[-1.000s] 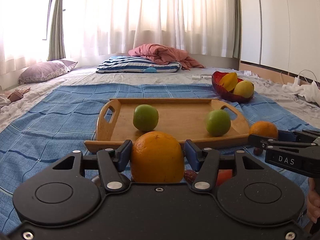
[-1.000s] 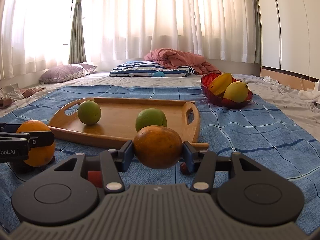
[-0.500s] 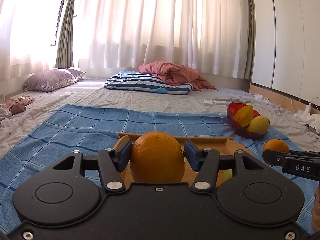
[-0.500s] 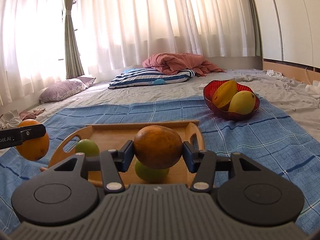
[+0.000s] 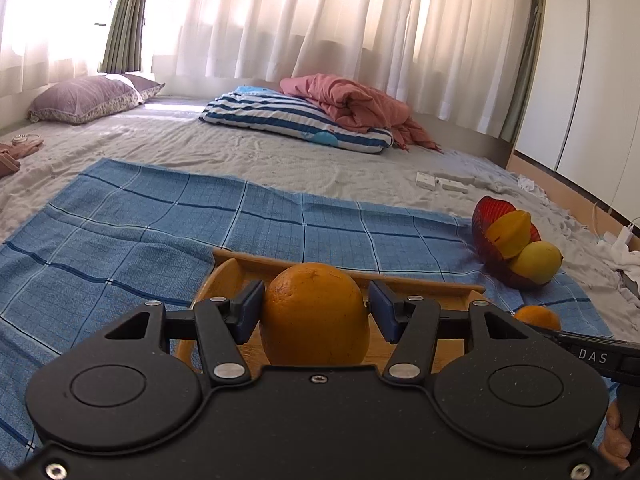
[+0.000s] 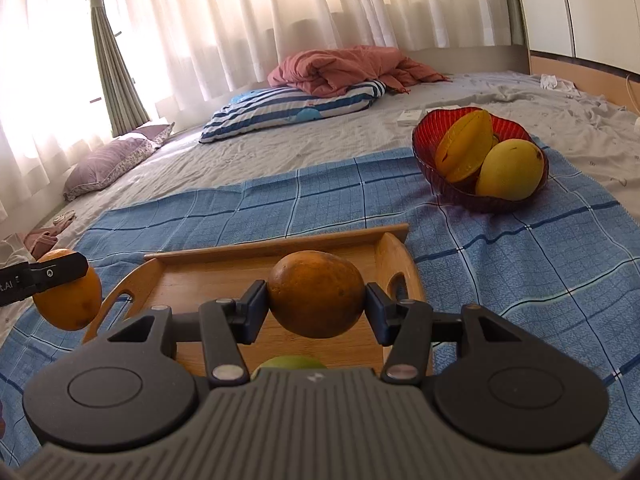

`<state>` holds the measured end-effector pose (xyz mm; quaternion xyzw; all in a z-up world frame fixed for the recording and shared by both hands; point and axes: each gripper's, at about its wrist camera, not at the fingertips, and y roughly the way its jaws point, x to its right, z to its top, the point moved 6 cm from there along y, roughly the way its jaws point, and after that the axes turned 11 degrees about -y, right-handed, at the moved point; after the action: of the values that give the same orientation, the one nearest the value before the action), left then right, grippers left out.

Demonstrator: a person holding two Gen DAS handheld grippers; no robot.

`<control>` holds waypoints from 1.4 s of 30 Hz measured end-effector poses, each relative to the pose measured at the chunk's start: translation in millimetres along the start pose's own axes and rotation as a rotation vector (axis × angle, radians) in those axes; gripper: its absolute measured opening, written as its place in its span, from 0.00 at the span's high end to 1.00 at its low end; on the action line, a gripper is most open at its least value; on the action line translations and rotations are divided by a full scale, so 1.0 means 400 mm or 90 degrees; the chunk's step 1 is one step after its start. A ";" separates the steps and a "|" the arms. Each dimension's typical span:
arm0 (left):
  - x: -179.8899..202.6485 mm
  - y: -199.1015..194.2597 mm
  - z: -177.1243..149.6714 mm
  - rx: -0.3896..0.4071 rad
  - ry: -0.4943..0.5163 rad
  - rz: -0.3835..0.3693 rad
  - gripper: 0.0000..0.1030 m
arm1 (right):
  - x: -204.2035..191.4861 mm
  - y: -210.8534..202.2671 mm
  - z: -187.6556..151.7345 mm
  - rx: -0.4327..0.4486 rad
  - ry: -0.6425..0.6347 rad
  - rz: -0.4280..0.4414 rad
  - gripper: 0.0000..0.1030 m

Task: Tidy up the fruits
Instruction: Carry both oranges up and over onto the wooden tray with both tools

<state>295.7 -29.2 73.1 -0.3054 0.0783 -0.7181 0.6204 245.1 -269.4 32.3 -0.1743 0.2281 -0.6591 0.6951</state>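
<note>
Left gripper (image 5: 316, 308): blue pads pressed on either side of a bright orange (image 5: 315, 314), held in the air over the wooden tray (image 5: 228, 276); jaws partly open to the fruit's width.

Right gripper (image 6: 316, 307): pads clamped on a darker, brownish orange (image 6: 316, 294), likewise above the tray.

Wooden tray: lies on a blue checked cloth (image 6: 328, 196); near half hidden behind both gripper bodies.

Green fruit (image 6: 290, 361): on the tray, only its top edge shows above the right gripper's body; kind not discernible.

Red bowl (image 6: 426, 148): on the cloth's far right corner, holding a starfruit (image 6: 464, 146) and a yellow mango (image 6: 510, 170); its contents beneath these are hidden.

Person's fingers (image 5: 614, 438): partly cut off at the lower right of the left wrist view.
</note>
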 end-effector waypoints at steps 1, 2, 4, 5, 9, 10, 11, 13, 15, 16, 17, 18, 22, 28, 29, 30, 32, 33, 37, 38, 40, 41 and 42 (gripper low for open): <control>-0.003 0.019 0.001 -0.005 -0.004 0.005 0.47 | 0.003 0.017 0.000 -0.005 0.003 0.000 0.46; -0.008 0.040 0.003 -0.009 -0.007 0.011 0.47 | 0.006 0.032 -0.002 -0.009 0.006 -0.001 0.46; -0.014 0.073 0.009 -0.015 -0.009 0.020 0.47 | 0.010 0.059 -0.005 -0.019 0.010 -0.007 0.46; -0.017 0.086 0.012 -0.016 -0.011 0.022 0.47 | 0.010 0.071 -0.007 -0.023 0.010 -0.009 0.46; -0.016 0.138 0.027 -0.024 -0.014 0.019 0.47 | 0.002 0.106 -0.007 -0.035 -0.002 -0.013 0.46; -0.014 0.153 0.029 -0.030 -0.010 0.020 0.47 | 0.000 0.114 -0.007 -0.039 -0.004 -0.013 0.46; -0.011 0.164 0.028 -0.036 -0.007 0.022 0.47 | -0.001 0.121 -0.006 -0.042 -0.006 -0.014 0.46; -0.006 0.191 0.023 -0.048 0.000 0.031 0.47 | -0.003 0.140 -0.006 -0.054 -0.012 -0.011 0.46; -0.004 0.215 0.016 -0.060 0.004 0.039 0.47 | -0.005 0.158 -0.007 -0.068 -0.016 -0.011 0.46; -0.004 0.224 0.012 -0.065 0.006 0.042 0.47 | -0.007 0.166 -0.008 -0.074 -0.019 -0.011 0.46; -0.004 0.234 0.006 -0.071 0.006 0.045 0.47 | -0.008 0.172 -0.010 -0.079 -0.021 -0.013 0.46; -0.006 0.241 0.002 -0.075 0.005 0.047 0.47 | -0.010 0.176 -0.013 -0.082 -0.023 -0.015 0.46; -0.012 0.257 -0.019 -0.088 0.006 0.051 0.47 | -0.014 0.189 -0.021 -0.094 -0.025 -0.013 0.46; -0.014 0.264 -0.032 -0.095 0.012 0.056 0.47 | -0.012 0.200 -0.040 -0.107 -0.027 -0.015 0.46; -0.015 0.266 -0.034 -0.095 0.013 0.058 0.47 | -0.012 0.202 -0.042 -0.109 -0.028 -0.015 0.46; -0.015 0.268 -0.035 -0.096 0.013 0.060 0.47 | -0.012 0.202 -0.044 -0.110 -0.029 -0.015 0.46; -0.016 0.272 -0.039 -0.099 0.011 0.062 0.47 | -0.014 0.201 -0.046 -0.108 -0.030 -0.016 0.46; -0.016 0.274 -0.039 -0.100 0.009 0.062 0.47 | -0.014 0.200 -0.046 -0.108 -0.030 -0.016 0.46; -0.017 0.279 -0.047 -0.103 0.014 0.064 0.47 | -0.016 0.199 -0.047 -0.107 -0.034 -0.016 0.46; -0.016 0.279 -0.048 -0.102 0.016 0.064 0.47 | -0.016 0.199 -0.047 -0.107 -0.034 -0.016 0.46; -0.015 0.279 -0.047 -0.102 0.019 0.065 0.47 | -0.015 0.198 -0.048 -0.106 -0.036 -0.016 0.46; -0.014 0.279 -0.047 -0.102 0.020 0.065 0.47 | -0.015 0.198 -0.048 -0.105 -0.036 -0.016 0.46; -0.014 0.279 -0.047 -0.101 0.021 0.064 0.47 | -0.015 0.198 -0.049 -0.105 -0.037 -0.016 0.46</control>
<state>380.0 -53.3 1.2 -0.3373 0.1607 -0.6824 0.6283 300.4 -256.5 -26.4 -0.2526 0.2594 -0.6412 0.6766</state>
